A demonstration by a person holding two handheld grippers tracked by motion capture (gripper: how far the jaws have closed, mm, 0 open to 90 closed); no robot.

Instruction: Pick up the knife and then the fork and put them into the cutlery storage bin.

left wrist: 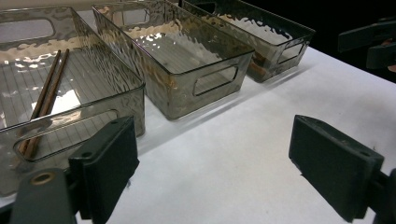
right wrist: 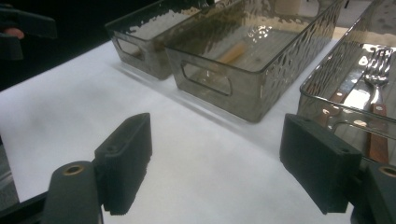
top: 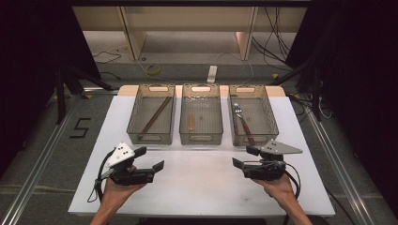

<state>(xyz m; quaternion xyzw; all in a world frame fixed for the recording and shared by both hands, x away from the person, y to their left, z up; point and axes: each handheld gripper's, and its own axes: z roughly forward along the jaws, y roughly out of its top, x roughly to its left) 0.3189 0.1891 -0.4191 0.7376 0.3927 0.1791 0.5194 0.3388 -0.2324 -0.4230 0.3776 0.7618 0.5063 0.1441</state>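
both grippers hover over the white counter (top: 202,183), well apart and in front of three clear bins. the left gripper (top: 151,158) has its fingers spread wide with nothing between them, and the right gripper (top: 243,157) likewise (only bare counter shows in the gap). nearest the right gripper, the right bin (top: 271,115) holds a fork (right wrist: 379,65) and another wooden-handled utensil. the left bin (top: 133,112) holds chopsticks (left wrist: 46,95); the middle bin (top: 184,117) holds one wooden piece.
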